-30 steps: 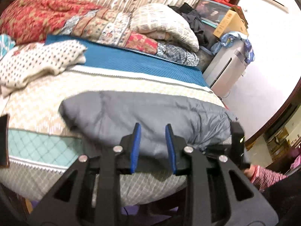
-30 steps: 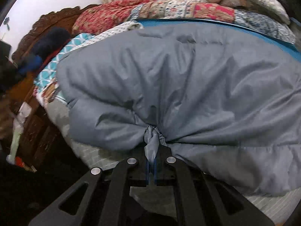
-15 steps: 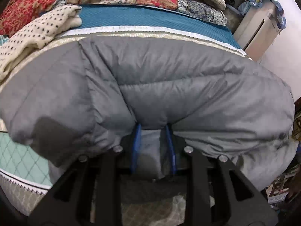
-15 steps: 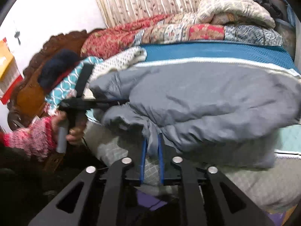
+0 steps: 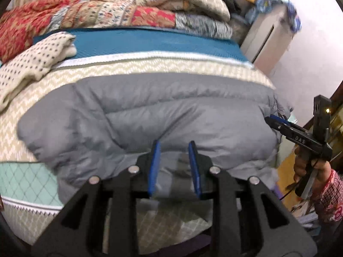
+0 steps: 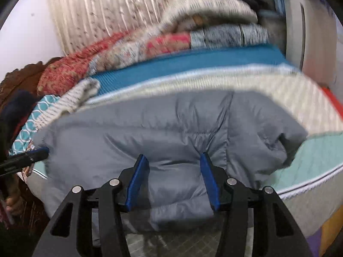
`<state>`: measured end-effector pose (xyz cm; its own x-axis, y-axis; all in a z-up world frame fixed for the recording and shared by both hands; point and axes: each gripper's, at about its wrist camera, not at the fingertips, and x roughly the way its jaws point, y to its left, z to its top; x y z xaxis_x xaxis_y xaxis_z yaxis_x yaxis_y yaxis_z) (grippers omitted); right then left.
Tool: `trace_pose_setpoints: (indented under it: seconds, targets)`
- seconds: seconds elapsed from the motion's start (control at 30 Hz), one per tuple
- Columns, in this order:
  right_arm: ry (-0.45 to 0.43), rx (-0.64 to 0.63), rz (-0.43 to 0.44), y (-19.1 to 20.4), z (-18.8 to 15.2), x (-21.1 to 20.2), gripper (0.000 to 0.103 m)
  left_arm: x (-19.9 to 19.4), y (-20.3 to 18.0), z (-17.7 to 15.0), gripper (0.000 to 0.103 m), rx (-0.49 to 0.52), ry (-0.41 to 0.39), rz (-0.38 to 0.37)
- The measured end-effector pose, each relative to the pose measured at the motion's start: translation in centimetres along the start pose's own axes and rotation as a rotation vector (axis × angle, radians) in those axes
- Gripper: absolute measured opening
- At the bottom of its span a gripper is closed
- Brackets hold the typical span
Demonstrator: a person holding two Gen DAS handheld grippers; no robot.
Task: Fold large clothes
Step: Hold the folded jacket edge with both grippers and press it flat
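Note:
A puffy grey jacket [image 5: 171, 111] lies across the near edge of the bed, and the right wrist view shows it too [image 6: 160, 132]. My left gripper [image 5: 174, 147] is shut on a fold of the jacket's near edge, with fabric filling the gap between its blue pads. My right gripper [image 6: 173, 158] reaches over another part of that edge. Its jaws are closing with a bulge of jacket between them, and the pads do not press it. The right gripper [image 5: 276, 120] also shows at the jacket's right end, held by a hand [image 5: 304, 167].
The bed has a zigzag-patterned cover [image 5: 150, 68] with a teal band behind it. A dotted cream cloth [image 5: 32, 64] lies at the left. Folded quilts [image 5: 128, 12] are stacked at the back. A white appliance [image 5: 265, 36] stands right of the bed, a carved wooden headboard [image 6: 19, 79] at the left.
The right gripper's jaws, pinched on a tuft of jacket a second ago, now stand wide apart. Both views swung over the jacket, which now lies bunched along the bed's near edge.

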<state>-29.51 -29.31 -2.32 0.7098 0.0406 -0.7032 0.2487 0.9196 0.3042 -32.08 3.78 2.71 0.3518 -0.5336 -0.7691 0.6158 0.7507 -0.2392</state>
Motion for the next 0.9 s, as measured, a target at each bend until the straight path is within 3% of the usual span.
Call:
trace_pose_setpoints:
  seconds: [0.07,0.2,0.3,0.67,0.9]
  targets:
    - [0.003,0.046,0.029,-1.0,-0.9,0.8,0.074,2.8,-0.3,-0.1,0.026,0.002,0.061,0.009]
    - [0.008,0.134,0.102,-2.7,-1.5,2.1,0.073,6.2,-0.2,0.0,0.026,0.006,0.104,0.041]
    - [0.024,0.128,0.080,-2.6,-1.6,2.8,0.073,7.3,-0.5,0.2,0.026,0.017,0.120,0.078]
    - [0.014,0.085,-0.005,-1.0,-2.9,2.9,0.073,7.8,-0.7,-1.3,0.026,0.026,0.140,0.220]
    - [-0.002,0.092,-0.003,-1.0,-3.8,2.6,0.073,7.1,-0.5,-2.2,0.028,0.019,0.138,0.258]
